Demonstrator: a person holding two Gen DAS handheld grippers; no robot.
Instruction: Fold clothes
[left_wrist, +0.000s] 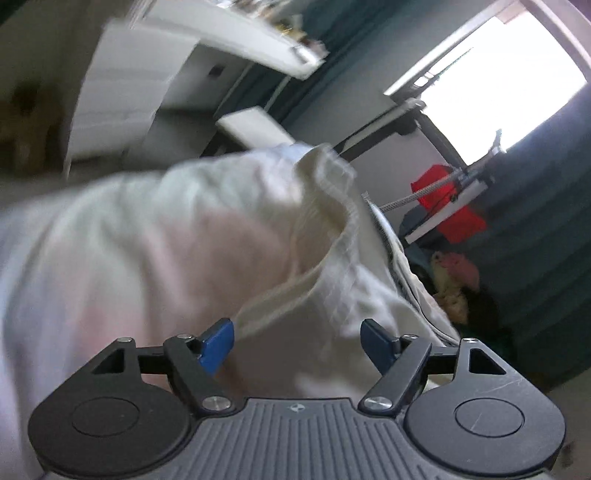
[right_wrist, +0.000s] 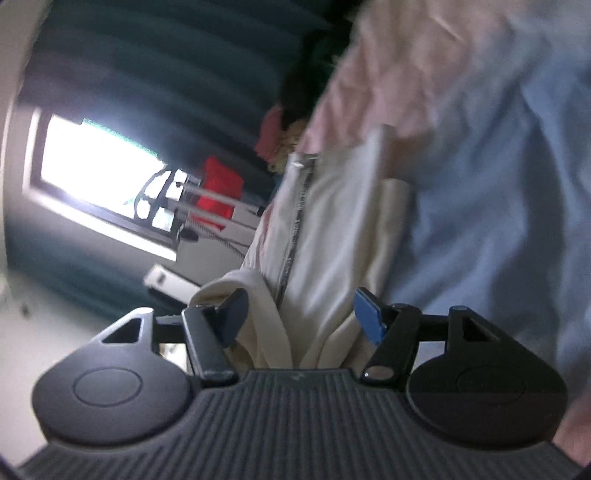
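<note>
A cream-white garment with a zipper (left_wrist: 325, 229) lies bunched on a pale pink and bluish sheet (left_wrist: 110, 258). My left gripper (left_wrist: 297, 341) is open, its blue fingers apart just over a hemmed edge of the garment. In the right wrist view the same garment (right_wrist: 332, 236) shows its zipper running away from me. My right gripper (right_wrist: 303, 317) is open, and folds of the cream cloth lie between its fingers and against its base. Both views are tilted and blurred.
A bright window (left_wrist: 498, 81) and dark teal curtains (right_wrist: 166, 74) stand behind. A red object (left_wrist: 443, 199) sits by a stand with a cable. White shelves (left_wrist: 122, 110) are at the left. A pile of coloured clothes (left_wrist: 454, 280) lies beyond the garment.
</note>
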